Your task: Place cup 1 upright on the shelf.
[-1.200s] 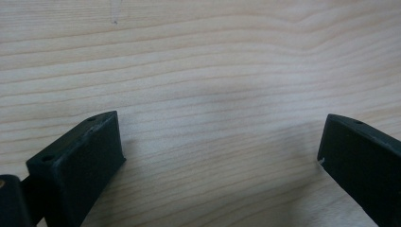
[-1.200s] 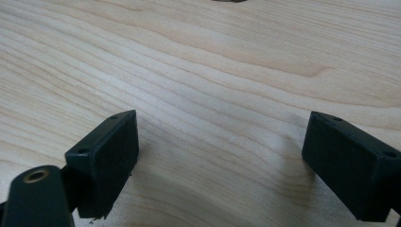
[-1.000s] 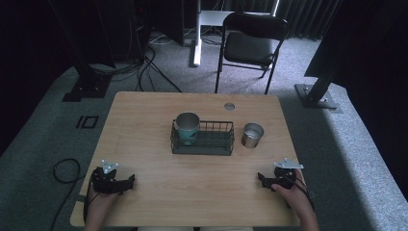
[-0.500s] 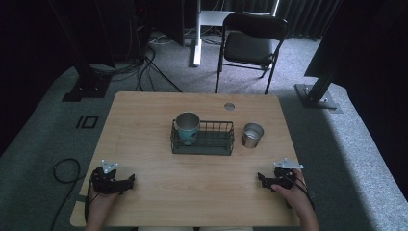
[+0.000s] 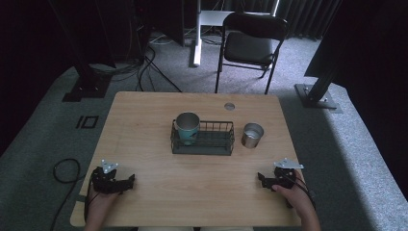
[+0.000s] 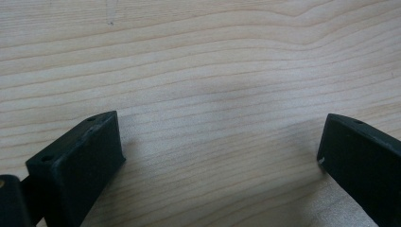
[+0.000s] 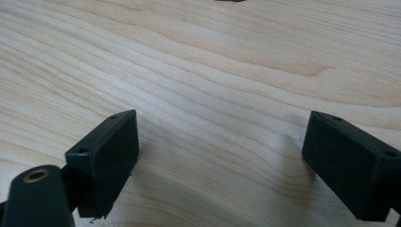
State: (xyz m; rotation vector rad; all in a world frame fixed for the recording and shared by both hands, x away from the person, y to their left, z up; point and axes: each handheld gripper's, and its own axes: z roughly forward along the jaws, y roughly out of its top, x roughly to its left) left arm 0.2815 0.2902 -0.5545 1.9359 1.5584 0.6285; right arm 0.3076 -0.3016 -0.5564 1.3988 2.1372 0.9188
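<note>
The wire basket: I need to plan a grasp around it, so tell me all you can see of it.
The wire basket is a dark, low, rectangular rack of thin metal-looking wire, sitting flat near the middle of the wooden table. A teal cup stands upright in its left end; the rest looks empty. A silver cup stands just outside its right end, apart from it.

Teal cup (image 5: 187, 127) in black wire basket (image 5: 203, 144), silver cup (image 5: 252, 135), pale wood-grain table (image 5: 144, 125), black tools.
</note>
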